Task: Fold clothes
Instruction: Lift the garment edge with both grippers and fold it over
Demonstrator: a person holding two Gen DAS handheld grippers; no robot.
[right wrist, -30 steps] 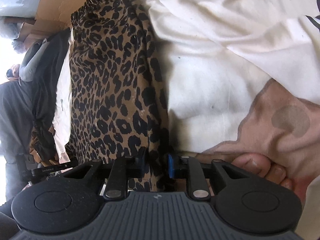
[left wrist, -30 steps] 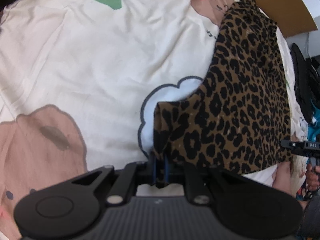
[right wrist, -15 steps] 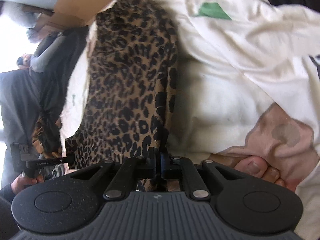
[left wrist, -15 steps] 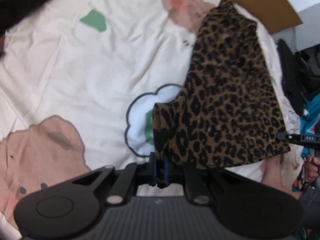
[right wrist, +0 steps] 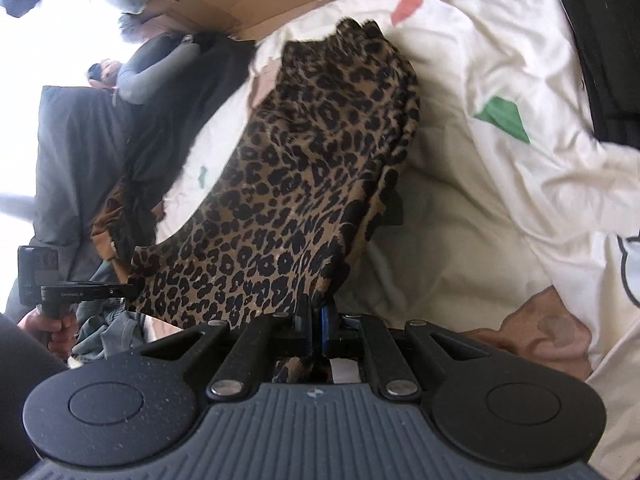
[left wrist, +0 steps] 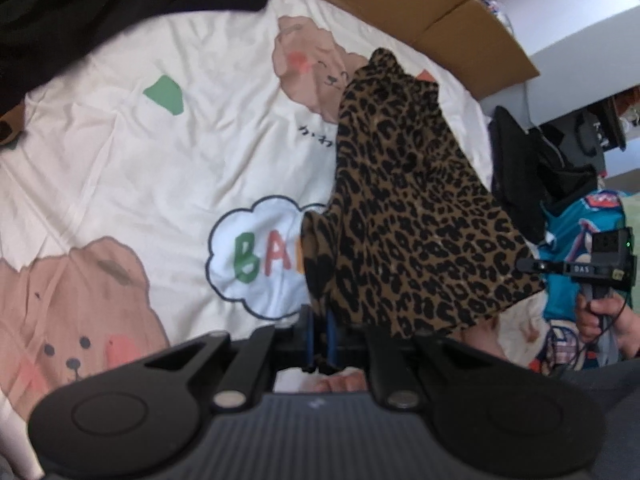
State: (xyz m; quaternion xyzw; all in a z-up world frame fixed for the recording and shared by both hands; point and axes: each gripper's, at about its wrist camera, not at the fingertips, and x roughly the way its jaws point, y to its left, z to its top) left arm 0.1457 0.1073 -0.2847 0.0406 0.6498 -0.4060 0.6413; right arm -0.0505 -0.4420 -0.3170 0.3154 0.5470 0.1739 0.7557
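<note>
A leopard-print garment point(left wrist: 404, 208) hangs lifted above the bed, its far end still resting on the sheet. My left gripper point(left wrist: 319, 326) is shut on one near corner of it. In the right wrist view the same leopard-print garment point(right wrist: 304, 184) stretches away from my right gripper point(right wrist: 315, 318), which is shut on the other near corner. Each gripper shows at the edge of the other's view: the right gripper point(left wrist: 524, 266) pinching the hem, and the left gripper point(right wrist: 130, 290) likewise.
The white sheet point(left wrist: 120, 168) with bear and cloud prints covers the bed. A black garment point(left wrist: 100, 4) lies at the far left, brown cardboard boxes point(left wrist: 420, 12) behind. Dark clothes point(left wrist: 528, 176) and a teal garment point(left wrist: 576, 240) pile at the right. A person point(right wrist: 132, 76) sits beyond the bed.
The right gripper's jaws closed onto the garment's corner. Both grippers rose, lifting the near edge off the sheet and uncovering the cloud print.
</note>
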